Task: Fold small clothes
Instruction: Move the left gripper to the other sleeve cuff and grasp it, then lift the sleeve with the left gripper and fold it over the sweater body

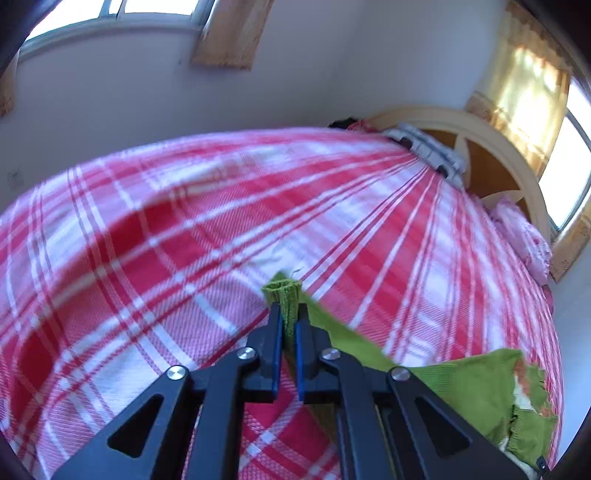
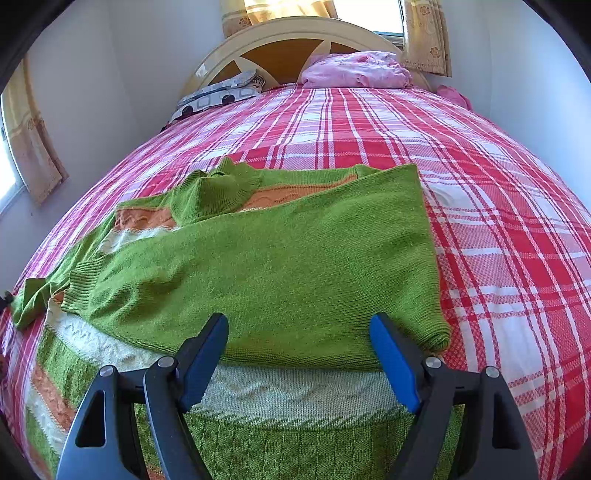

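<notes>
Mid-fold on plaid bedspread [image 2: 498, 229]: left gripper [image 1: 289, 321] clamped on green sweater [image 2: 280, 258] sleeve cuff [image 1: 285, 295], right gripper [image 2: 299, 332] jaws apart over folded body; next, likely carrying cuff across torso.

Your right gripper [image 2: 299, 332] hangs with its blue-padded jaws spread wide and nothing between them, just above the near part of the green sweater [image 2: 280, 254]. The sweater lies on the red and white plaid bedspread [image 2: 498, 221], one plain green part folded over its orange and white stripes, a ribbed cuff [image 2: 79, 291] lying at your left. Far off, a pink pillow [image 2: 354, 70] and a grey patterned pillow [image 2: 221, 94] rest against the cream headboard [image 2: 288, 31]. Yellow curtains [image 2: 424, 37] hang behind it.
</notes>
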A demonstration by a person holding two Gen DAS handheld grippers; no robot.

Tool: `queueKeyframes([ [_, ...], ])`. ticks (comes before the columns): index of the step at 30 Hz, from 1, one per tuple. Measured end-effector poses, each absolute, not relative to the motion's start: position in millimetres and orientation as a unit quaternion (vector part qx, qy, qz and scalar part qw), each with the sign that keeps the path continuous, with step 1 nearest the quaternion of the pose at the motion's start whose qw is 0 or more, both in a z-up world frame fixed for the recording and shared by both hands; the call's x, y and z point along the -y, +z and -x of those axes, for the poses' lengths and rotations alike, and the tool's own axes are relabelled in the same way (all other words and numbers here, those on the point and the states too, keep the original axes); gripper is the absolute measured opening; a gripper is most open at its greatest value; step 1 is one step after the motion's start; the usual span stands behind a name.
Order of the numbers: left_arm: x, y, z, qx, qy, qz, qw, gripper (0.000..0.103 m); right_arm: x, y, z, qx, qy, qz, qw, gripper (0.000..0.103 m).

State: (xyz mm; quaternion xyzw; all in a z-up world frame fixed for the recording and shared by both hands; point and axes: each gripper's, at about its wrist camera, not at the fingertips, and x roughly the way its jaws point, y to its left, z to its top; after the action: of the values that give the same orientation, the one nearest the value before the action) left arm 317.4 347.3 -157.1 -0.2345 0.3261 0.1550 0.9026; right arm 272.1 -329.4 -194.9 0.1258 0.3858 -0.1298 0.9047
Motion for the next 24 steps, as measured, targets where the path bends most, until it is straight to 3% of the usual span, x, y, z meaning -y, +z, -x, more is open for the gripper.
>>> queueKeyframes([
  [10,-309.3,-96.3,-306.3,-0.275,0.088,0.214,0.933,0.005,327.8,-194.5,-272.8,-0.385,-0.131,-0.125,0.905,0.08],
  [24,-216.1,-19.9,-311.1,-0.227,-0.029,0.183,0.956,0.005,307.0,-152.8,-245.2,-0.35,-0.101,-0.111,0.925,0.08],
])
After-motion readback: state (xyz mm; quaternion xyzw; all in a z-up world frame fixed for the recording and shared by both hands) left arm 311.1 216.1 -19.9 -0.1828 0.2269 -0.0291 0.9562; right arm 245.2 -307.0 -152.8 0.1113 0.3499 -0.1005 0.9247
